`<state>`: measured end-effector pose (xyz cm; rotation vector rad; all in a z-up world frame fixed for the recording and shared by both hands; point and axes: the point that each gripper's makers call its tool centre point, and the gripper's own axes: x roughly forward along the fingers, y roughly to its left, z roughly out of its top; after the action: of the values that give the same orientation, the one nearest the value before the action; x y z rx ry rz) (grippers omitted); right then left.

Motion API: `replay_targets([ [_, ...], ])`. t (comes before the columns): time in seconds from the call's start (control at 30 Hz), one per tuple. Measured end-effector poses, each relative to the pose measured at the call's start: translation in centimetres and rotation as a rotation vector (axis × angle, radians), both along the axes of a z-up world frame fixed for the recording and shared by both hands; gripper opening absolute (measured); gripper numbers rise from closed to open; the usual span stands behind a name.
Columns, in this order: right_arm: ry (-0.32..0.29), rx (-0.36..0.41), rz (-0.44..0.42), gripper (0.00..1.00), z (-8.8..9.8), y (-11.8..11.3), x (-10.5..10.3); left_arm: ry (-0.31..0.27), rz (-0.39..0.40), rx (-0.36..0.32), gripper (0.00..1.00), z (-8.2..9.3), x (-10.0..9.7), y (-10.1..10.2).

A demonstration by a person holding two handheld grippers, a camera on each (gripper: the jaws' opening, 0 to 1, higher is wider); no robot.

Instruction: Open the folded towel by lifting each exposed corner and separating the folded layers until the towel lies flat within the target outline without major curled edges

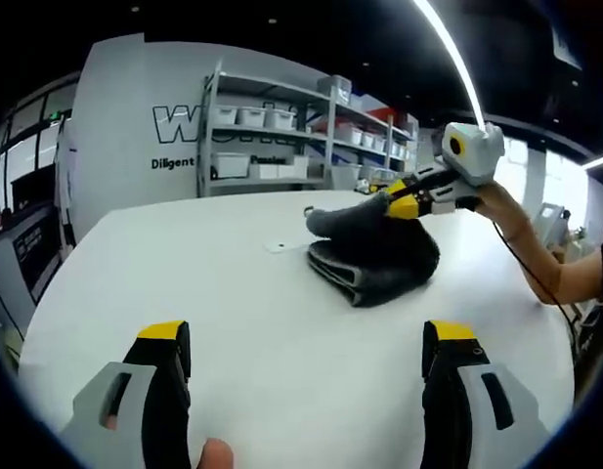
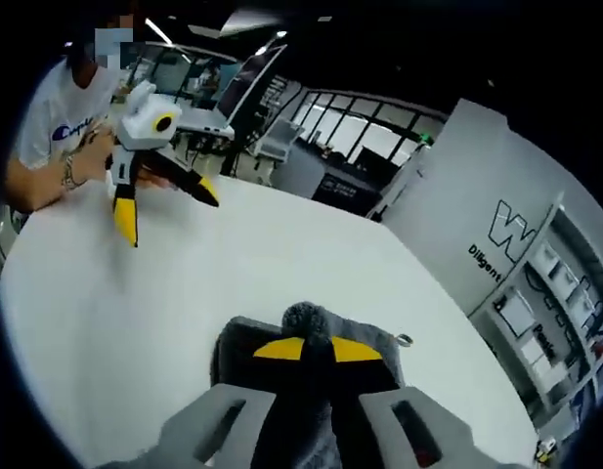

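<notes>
At one o'clock on the surface [image 1: 233, 293], right tool [image 2: 306, 348] pinches towel [image 1: 374, 259] corner; left tool [image 1: 306, 352] gapes, empty. Lift slowly, peeling the layer clear.

The towel [image 1: 374, 256] is dark grey cloth with a soft, fuzzy nap, matt throughout, its folded layers thick and plush. The table [image 1: 233, 322] has a smooth white top with a faint satin sheen. The left gripper [image 1: 306, 352] and the right gripper [image 2: 309, 349] look like grey moulded plastic with black jaws tipped in smooth yellow, slightly glossy.
</notes>
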<state>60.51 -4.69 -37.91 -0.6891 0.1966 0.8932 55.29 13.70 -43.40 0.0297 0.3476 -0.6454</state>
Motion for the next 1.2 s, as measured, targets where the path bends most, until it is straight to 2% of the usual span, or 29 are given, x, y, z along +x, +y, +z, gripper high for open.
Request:
replay_targets([
  [0.27,-0.052,0.031,-0.058,0.03,1.8,-3.6,-0.8,0.000,0.000,0.003,0.97,0.0,0.0,0.1],
  [0.53,-0.079,0.059,-0.120,0.03,2.3,-7.0,-0.8,0.003,-0.004,0.005,0.97,-0.1,0.1,0.0],
  [0.73,-0.088,0.083,-0.156,0.03,2.3,-9.0,-1.0,0.011,-0.009,0.010,0.97,-0.4,0.2,-0.1],
  [0.97,-0.118,0.092,-0.233,0.03,2.4,-13.0,-1.5,0.015,-0.010,0.014,0.97,-0.6,0.1,-0.2],
  [1.2,-0.113,0.074,-0.304,0.03,1.1,-16.7,-1.9,0.021,-0.016,0.021,0.97,-0.9,0.0,-0.4],
])
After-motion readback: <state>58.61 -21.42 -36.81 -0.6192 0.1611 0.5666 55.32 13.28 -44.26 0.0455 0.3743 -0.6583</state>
